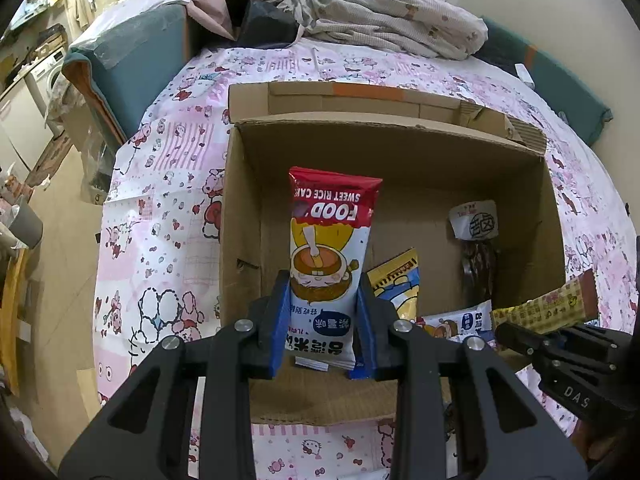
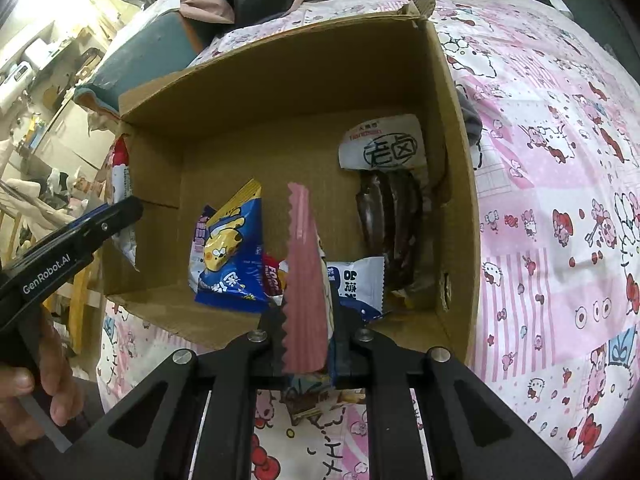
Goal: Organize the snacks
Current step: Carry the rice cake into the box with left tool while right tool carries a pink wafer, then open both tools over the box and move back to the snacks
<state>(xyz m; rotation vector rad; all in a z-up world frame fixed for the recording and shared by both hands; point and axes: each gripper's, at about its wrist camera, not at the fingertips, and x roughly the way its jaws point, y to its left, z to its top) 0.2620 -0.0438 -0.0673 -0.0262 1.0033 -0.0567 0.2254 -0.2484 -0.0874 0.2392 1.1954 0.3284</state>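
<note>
An open cardboard box (image 1: 400, 136) (image 2: 280, 60) stands on a bed. My left gripper (image 1: 323, 320) is shut on a red-and-white sweet rice cake packet (image 1: 328, 248) and holds it upright over the box's near side. My right gripper (image 2: 306, 332) is shut on a slim snack bar with a pink crimped end (image 2: 304, 280), held over the box's near edge; it shows in the left wrist view as a yellow bar (image 1: 548, 306). Inside lie a blue-and-yellow packet (image 2: 230, 248), a white-and-blue packet (image 2: 360, 280) and a dark brown packet with a white label (image 2: 390, 208).
The bed has a pink cartoon-print sheet (image 1: 160, 216) (image 2: 560, 200). Crumpled bedding (image 1: 384, 12) and dark clothes lie behind the box. A teal cushion (image 1: 132, 64) is at the back left. The floor and furniture are at the far left.
</note>
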